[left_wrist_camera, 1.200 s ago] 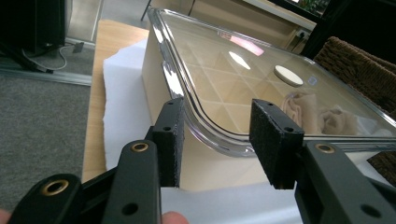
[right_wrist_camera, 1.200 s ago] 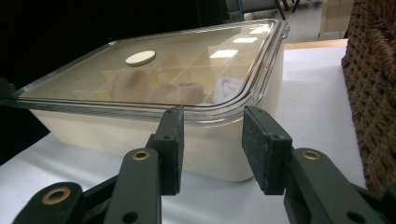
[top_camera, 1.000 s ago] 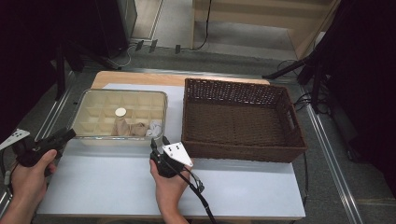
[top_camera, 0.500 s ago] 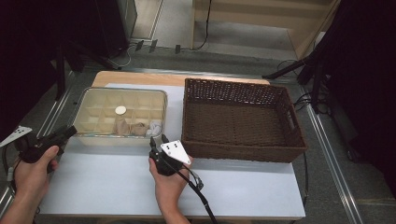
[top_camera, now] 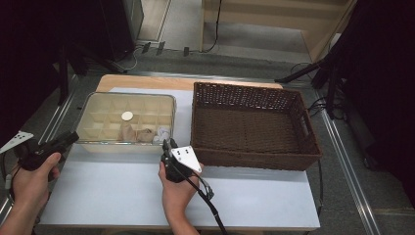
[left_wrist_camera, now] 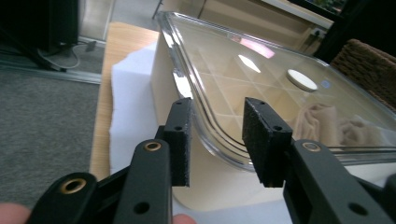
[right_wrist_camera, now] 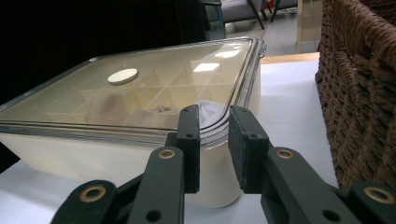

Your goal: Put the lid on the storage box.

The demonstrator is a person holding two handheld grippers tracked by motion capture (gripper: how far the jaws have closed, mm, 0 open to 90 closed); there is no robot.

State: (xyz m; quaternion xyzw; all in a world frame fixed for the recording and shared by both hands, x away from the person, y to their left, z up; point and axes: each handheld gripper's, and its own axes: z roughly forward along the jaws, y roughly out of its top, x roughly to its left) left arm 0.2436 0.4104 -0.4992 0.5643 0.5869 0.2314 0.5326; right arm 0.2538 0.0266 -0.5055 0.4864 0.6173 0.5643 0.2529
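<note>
A cream compartment box (top_camera: 100, 120) under a clear lid (left_wrist_camera: 261, 79) stands at the table's left. A white disc (top_camera: 127, 116) lies on the lid, and beige cloth (right_wrist_camera: 112, 109) shows in the near compartments. My left gripper (top_camera: 71, 138) is open at the box's near left corner, and the lid's rounded corner edge (left_wrist_camera: 219, 140) sits between its jaws. My right gripper (top_camera: 166, 145) is open with a narrow gap at the near right corner, where the lid's rim (right_wrist_camera: 214, 133) lies between its pads (right_wrist_camera: 189, 140).
A large brown wicker basket (top_camera: 254, 156) stands right of the box, close beside my right gripper. White sheeting (top_camera: 112, 196) covers the table in front of both. The table's left edge and grey floor (left_wrist_camera: 42, 121) lie just beyond my left gripper.
My left gripper has moved forward and right up to the box's near left corner. My right gripper has edged slightly left toward the near right corner.
</note>
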